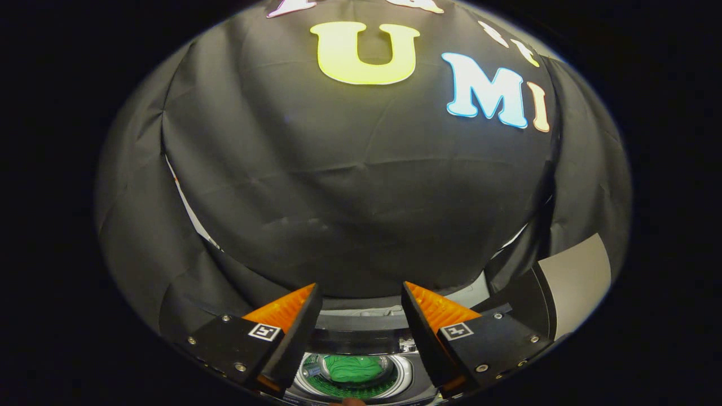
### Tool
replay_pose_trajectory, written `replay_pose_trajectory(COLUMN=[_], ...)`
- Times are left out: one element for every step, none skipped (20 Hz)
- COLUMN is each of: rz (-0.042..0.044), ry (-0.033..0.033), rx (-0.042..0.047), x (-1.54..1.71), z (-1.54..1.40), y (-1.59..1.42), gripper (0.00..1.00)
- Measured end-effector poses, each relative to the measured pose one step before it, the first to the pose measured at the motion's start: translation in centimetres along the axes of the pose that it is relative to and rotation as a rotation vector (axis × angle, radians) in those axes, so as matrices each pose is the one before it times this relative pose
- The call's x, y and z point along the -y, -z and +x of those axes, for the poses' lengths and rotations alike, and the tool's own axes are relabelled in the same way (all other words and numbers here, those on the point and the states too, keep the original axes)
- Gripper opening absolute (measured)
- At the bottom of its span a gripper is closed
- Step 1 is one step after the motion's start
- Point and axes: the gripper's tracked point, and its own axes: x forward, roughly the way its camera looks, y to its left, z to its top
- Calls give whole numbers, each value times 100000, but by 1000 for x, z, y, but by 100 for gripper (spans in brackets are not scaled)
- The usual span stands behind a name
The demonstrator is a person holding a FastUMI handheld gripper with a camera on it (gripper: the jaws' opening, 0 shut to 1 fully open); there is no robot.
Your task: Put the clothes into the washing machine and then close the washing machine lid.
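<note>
Black cloth wall (361, 186) hangs behind a small washing machine (361, 330).

Green clothes (354, 368) sit inside the round drum (403, 376) of the machine, low down between the fingers; the gripper (361, 324) is spread wide and holds nothing; the washer's lid looks open, with the drum uncovered.

Dim booth, strong fisheye bending at the edges, sharp focus, soft shadows

Black cloth wall (361, 186) behind; pale panel (578, 279) at right.
</note>
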Motion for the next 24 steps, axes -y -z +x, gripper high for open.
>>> replay_pose_trajectory(rz=[365, 667, 828, 573, 359, -736, -1055, -55, 287, -27, -115, -62, 33, 22, -373, -29, -37, 103, -175, -47, -255, -84, 29, -93], ry=[-312, -138, 252, -122, -202, 510, 226, 400, 661, 242, -474, -990, -942, -839, -835, -812, -496, -170, 107, 321, 254, 22, 8, 117], rx=[-92, -387, -305, -611, -827, 1232, -207, 401, 181, 70, -872, -948, -960, -605, -513, -487, 127, -140, 472, 337, 786, 540, 1264, 888], x=[-11, 1, 56, -24, -195, -64, -82, 66, 48, -61, -183, -217, -126, -53, -84, -50, -24, 8, -4, 8, 71, -68, 44, 63], z=[41, 69, 42, 73, 28, -99, 158, -50, -30, 52, 164, 159, 64, 138, 81, 101, 15, 120, -26, -49, -135, -108, -44, -141], y=[127, 290, 290, 342, 326, -188, 268, 32, 35, -37, 131, 57, 64, 86, -37, 30, 58, 112, -39, 137, -51, -35, 170, 141], gripper=[87, 87, 87, 87, 87, 87, 88, 88, 88, 89, 90, 91, 92, 93, 93, 94, 94, 94, 94, 94, 94, 94, 94, 94])
